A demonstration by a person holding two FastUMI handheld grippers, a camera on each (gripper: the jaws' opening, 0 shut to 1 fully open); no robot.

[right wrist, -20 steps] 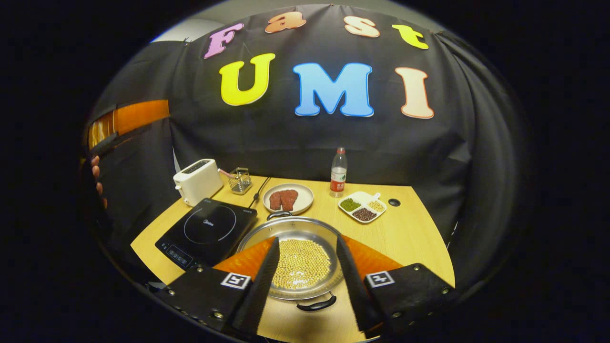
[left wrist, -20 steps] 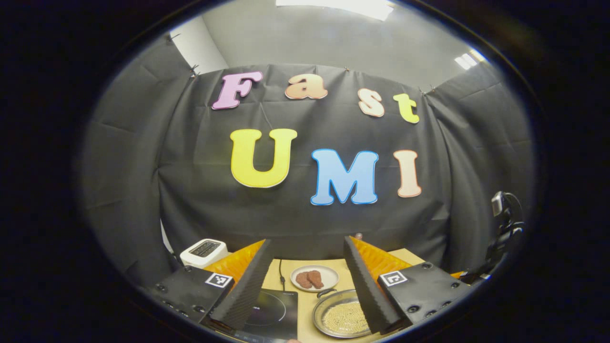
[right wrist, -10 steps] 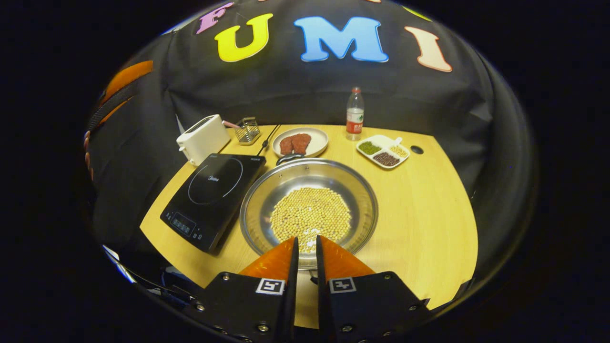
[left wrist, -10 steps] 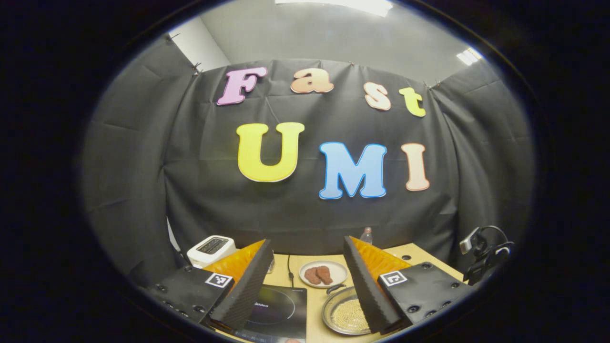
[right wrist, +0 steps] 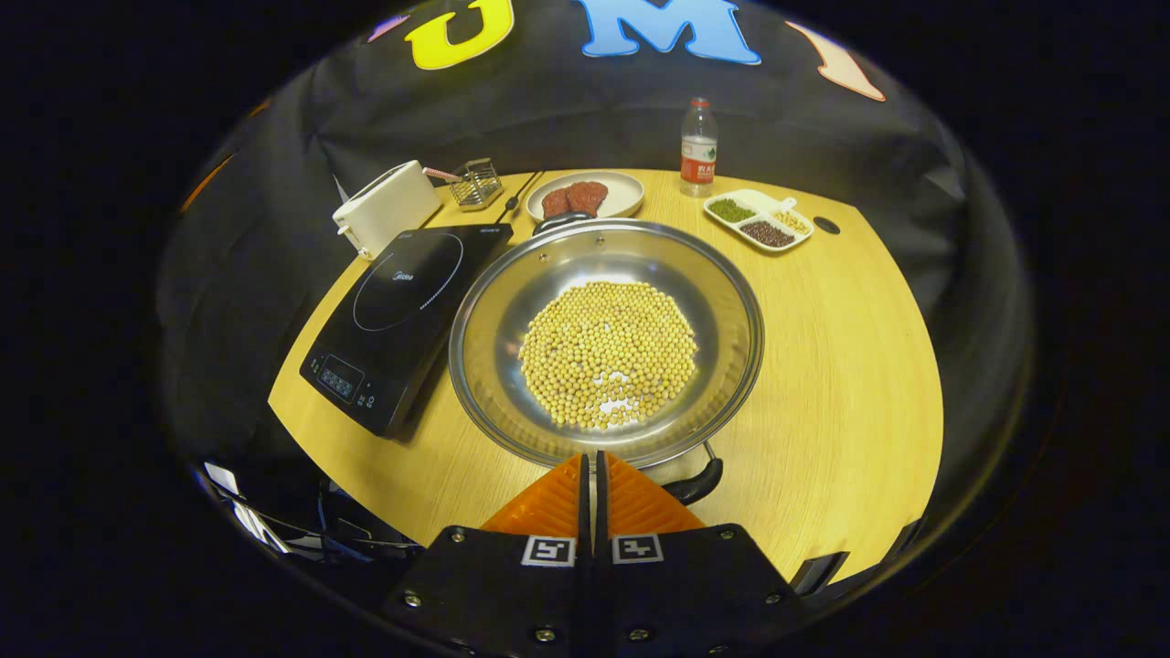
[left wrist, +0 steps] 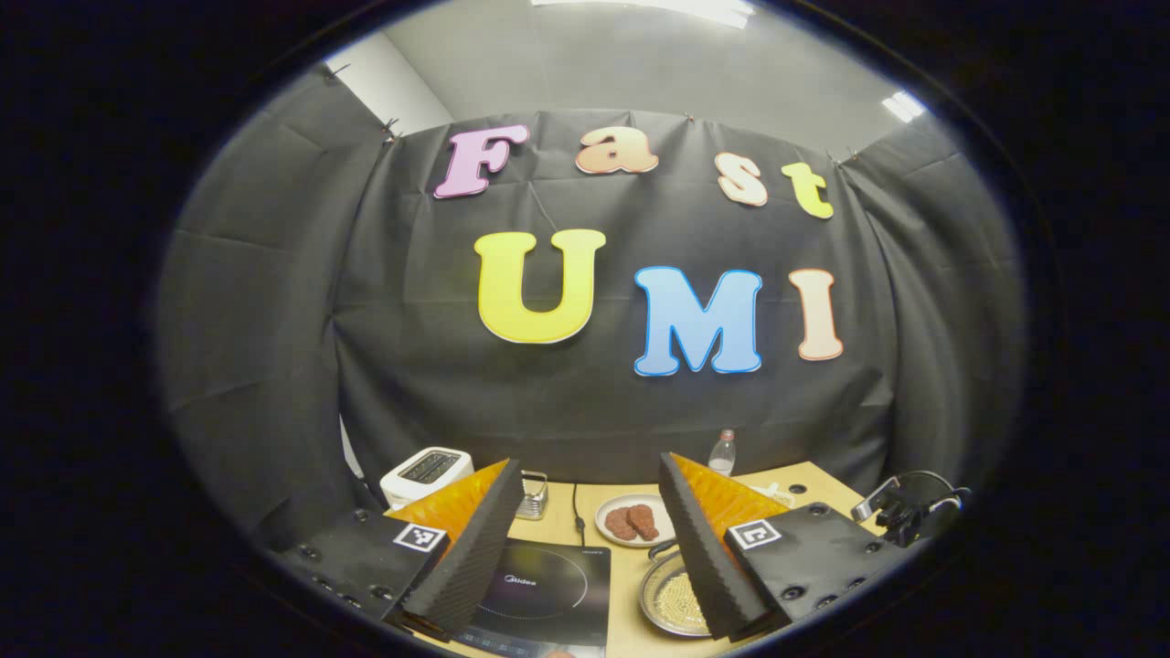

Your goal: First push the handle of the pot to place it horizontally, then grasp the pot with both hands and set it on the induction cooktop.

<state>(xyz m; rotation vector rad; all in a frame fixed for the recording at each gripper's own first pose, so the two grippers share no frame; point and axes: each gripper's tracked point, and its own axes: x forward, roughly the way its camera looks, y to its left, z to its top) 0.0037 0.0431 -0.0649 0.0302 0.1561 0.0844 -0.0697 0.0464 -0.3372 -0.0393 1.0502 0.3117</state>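
A steel pot (right wrist: 507, 302) holding soybeans sits mid-table, with one black handle (right wrist: 699, 480) at its near rim and the other (right wrist: 559, 219) at the far rim. The black induction cooktop (right wrist: 402, 311) lies just left of it. My right gripper (right wrist: 591, 460) is shut with nothing between its fingers, its tips at the pot's near rim just left of the near handle. My left gripper (left wrist: 590, 468) is open and held high, well back from the table. Between and below its fingers I see the cooktop (left wrist: 548, 594) and part of the pot (left wrist: 667, 594).
Along the table's back stand a white toaster (right wrist: 384, 217), a wire basket (right wrist: 477, 181), a plate of meat (right wrist: 585, 195), a bottle (right wrist: 698, 146) and a divided dish of beans (right wrist: 757, 219). The table's rounded front edge (right wrist: 366, 498) is close below the pot.
My right gripper has shut its fingers and come down and forward to the pot's near rim. The left gripper has drifted a little, staying open.
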